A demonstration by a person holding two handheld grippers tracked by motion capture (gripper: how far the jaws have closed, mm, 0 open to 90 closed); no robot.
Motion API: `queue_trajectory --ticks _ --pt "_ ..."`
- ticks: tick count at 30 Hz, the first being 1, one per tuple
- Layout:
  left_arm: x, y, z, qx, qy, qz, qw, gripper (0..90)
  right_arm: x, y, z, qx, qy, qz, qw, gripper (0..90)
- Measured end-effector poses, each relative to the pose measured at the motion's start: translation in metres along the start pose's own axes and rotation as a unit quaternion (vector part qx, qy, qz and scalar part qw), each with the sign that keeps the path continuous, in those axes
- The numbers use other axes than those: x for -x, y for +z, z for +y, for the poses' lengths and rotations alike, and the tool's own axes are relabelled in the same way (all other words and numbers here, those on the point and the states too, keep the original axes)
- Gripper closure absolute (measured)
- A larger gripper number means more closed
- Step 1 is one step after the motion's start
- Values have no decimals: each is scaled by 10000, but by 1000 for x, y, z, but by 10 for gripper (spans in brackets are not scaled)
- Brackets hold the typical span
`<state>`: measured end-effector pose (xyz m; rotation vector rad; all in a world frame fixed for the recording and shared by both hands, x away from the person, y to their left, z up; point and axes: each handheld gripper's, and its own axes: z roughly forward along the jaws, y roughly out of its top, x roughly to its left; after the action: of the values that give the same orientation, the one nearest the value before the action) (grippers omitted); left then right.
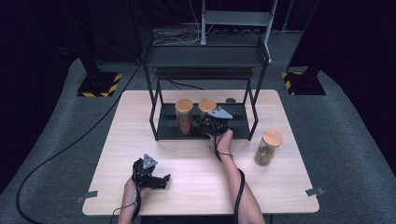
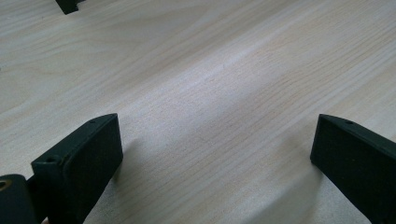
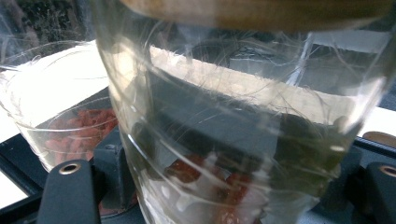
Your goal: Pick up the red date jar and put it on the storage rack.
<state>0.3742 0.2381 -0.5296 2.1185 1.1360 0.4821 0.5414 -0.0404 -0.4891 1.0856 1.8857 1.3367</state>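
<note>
The right gripper [image 1: 208, 125] is clamped on a clear glass jar with a round wooden lid [image 3: 243, 121], on the black metal rack's lower shelf [image 1: 168, 127] beside a matching jar [image 1: 184, 116], probably being placed there. The left gripper [image 1: 161, 179] rests near, jaws apart and empty, over the pale wooden table [image 2: 224, 70].

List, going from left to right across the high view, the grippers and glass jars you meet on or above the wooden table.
Left gripper, jaws open over bare table → glass jar with cork lid holding red pieces on the black rack's lower shelf → right gripper, shut on the second cork-lidded glass jar → cork-lidded glass jar of brown pieces on the table.
</note>
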Motion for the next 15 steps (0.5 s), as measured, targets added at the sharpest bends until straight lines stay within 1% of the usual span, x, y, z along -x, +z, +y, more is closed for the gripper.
queue_trajectory --ticks 15 --pt "0 0 0 5 1 6 10000 16 -1 0 0 5 -38 -25 10000 242"
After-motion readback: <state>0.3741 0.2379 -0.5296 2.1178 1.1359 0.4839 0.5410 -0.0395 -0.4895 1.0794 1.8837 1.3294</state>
